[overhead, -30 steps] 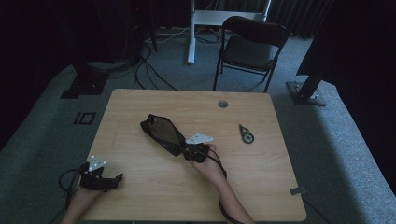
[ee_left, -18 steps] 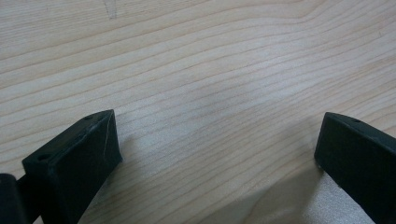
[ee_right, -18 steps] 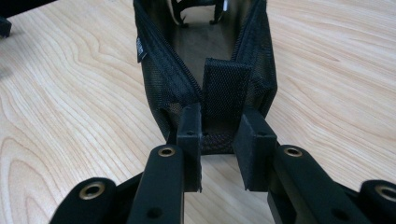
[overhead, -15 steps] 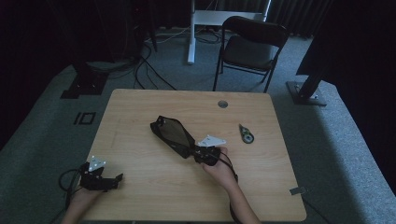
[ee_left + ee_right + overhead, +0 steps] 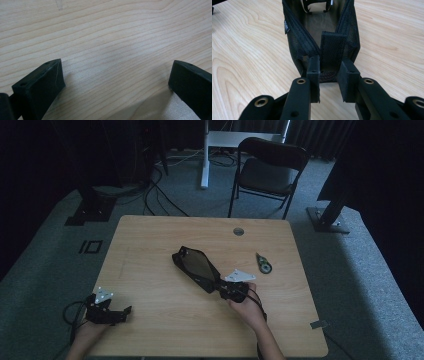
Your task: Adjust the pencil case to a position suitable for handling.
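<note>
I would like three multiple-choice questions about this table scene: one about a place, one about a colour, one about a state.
1. Where does the small round tool lie?
A. right of the pouch
B. beside the left gripper
C. on the chair

2. What colour is the mesh pouch?
A. white
B. black
C. red

3. How are the jaws of the left gripper?
A. shut on the pouch
B. shut on nothing
C. open

Answers:
1 A, the high view shows it toward the table's right edge.
2 B, the right gripper holds its dark mesh end.
3 C, the left gripper view shows bare wood between them.
</note>
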### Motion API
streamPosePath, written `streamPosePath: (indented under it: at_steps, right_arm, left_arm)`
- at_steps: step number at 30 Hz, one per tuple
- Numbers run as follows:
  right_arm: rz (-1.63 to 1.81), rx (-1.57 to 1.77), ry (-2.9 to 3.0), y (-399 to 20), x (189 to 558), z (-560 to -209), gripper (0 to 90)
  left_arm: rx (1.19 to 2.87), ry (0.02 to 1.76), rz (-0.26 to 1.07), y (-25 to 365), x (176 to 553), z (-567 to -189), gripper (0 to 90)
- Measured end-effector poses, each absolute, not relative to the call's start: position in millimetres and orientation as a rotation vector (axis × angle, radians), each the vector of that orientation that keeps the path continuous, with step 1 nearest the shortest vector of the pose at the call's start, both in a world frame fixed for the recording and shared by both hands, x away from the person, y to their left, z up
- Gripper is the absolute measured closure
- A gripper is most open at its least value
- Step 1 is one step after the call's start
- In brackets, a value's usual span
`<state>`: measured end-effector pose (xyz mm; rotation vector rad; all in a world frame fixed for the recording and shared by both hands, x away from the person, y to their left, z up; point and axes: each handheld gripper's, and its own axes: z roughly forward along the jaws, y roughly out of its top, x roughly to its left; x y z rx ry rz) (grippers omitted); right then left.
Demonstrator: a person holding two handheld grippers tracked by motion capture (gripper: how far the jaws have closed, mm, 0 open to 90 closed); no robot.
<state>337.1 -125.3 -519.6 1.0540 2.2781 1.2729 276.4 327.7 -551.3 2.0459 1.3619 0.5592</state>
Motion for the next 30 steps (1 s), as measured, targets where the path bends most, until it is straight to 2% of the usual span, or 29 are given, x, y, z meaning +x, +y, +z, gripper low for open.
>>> streamPosePath:
  at_steps: [12,30]
  right_arm:
    - [1.263,1.11,2.244,-155.5,321.8,-522.5,72.6]
    - [1.242,1.147,2.195,-177.0,292.1,-526.9,72.6]
  left_arm:
    - [2.046,1.362,0.559,327.7,276.4,-551.3,0.1]
    - [2.046,1.362,0.56,327.7,276.4,-551.3,0.1]
